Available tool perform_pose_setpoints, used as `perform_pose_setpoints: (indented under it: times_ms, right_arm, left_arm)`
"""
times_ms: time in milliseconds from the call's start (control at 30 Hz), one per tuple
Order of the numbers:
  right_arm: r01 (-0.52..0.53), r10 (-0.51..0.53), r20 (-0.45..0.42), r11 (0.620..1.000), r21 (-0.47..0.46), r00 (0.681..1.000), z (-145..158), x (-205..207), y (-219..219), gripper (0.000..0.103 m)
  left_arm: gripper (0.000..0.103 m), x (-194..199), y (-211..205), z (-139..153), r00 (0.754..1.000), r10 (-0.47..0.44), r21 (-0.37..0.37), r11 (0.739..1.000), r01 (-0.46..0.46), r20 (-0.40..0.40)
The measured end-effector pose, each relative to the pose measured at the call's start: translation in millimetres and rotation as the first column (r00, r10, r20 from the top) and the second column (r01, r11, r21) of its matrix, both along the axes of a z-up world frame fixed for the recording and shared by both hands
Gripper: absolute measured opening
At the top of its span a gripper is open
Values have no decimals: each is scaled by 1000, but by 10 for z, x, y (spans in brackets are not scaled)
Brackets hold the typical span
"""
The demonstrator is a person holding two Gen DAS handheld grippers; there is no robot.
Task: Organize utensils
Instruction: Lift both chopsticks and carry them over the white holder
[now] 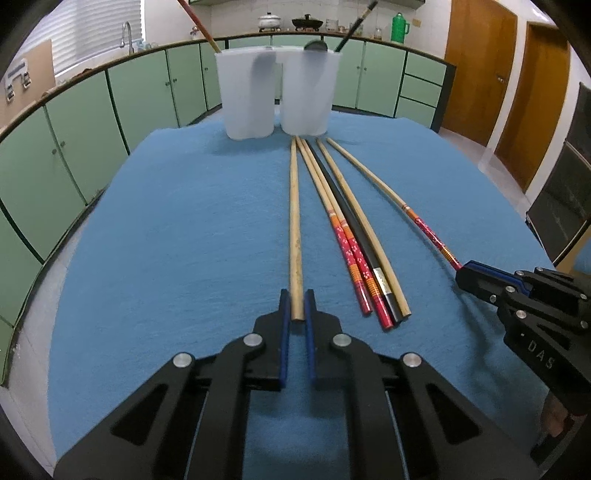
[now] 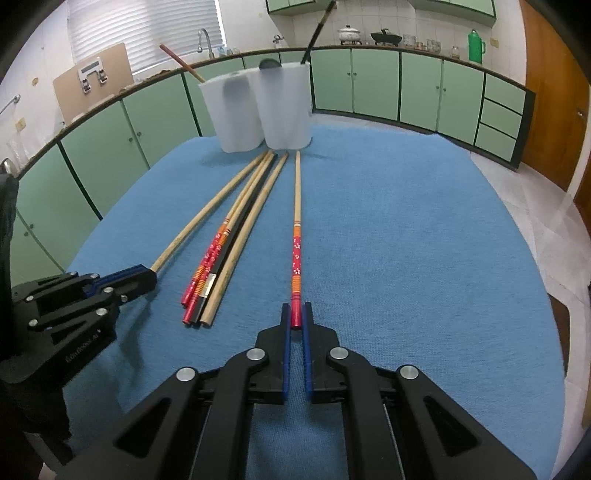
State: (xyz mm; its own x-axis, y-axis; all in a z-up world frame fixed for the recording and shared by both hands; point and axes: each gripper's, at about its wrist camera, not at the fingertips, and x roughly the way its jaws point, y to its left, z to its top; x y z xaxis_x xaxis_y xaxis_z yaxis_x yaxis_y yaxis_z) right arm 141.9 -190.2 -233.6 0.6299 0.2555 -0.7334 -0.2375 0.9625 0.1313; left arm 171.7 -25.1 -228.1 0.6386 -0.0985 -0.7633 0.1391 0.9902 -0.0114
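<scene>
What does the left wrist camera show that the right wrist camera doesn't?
Only the left wrist view shows the left hand-held gripper from behind, its fingers either side of the plain wooden chopstick, plus two brown doors.

Only the right wrist view shows the right hand-held gripper from behind, around the red-patterned chopstick, plus a clipboard on the counter.

Both show the blue cloth, two white cups holding utensils, the bundle of four chopsticks, green cabinets and a green thermos.
</scene>
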Motion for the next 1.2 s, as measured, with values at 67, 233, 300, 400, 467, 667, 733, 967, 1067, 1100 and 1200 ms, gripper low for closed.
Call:
perform_pose_setpoints:
  times_ms: [67,233,300,400,467,667,733,967,1067,1100,1200]
  right_arm:
    - [-1,1,11,1000,5,1000,66,-18,-26,5]
    - [2,-3,52,1000,20,999,288,-41,-107,5]
    - [2,-4,72,1000,21,997,410,-48,-133,5]
    - [1,-3,108,1000,22,994,604,-43,-174,5]
    - [1,-4,133,1000,22,991,737,-31,-198,5]
    - [-9,2,185,999,36,983,1145,40,-247,5]
    - [-22,13,203,999,38,979,1299,78,-255,5]
    - [-76,67,213,996,37,975,1674,263,-220,5]
    - [-110,102,203,993,31,974,1778,353,-167,5]
    - [-120,114,199,993,22,973,1806,385,-143,5]
    - [-144,140,192,989,11,971,1885,445,-103,5]
  left_arm:
    - [6,-50,20,99,1000,-3,11,1000,3,24]
    - [6,-146,43,420,996,-18,20,1000,16,92]
    - [6,-161,58,544,993,-18,17,1000,17,116]
    - [6,-189,101,795,986,-12,5,1000,11,169]
    - [6,-195,116,948,980,-10,1,1000,10,199]
    - [6,-158,135,1401,959,-29,-14,999,35,283]
    - [6,-145,127,1519,954,-36,-22,999,44,299]
    - [6,-7,96,1814,939,-65,-33,996,80,337]
    - [6,53,89,1858,938,-74,-37,995,92,338]
    - [6,67,85,1868,939,-76,-42,995,96,335]
    - [6,96,109,1892,940,-75,-58,993,100,334]
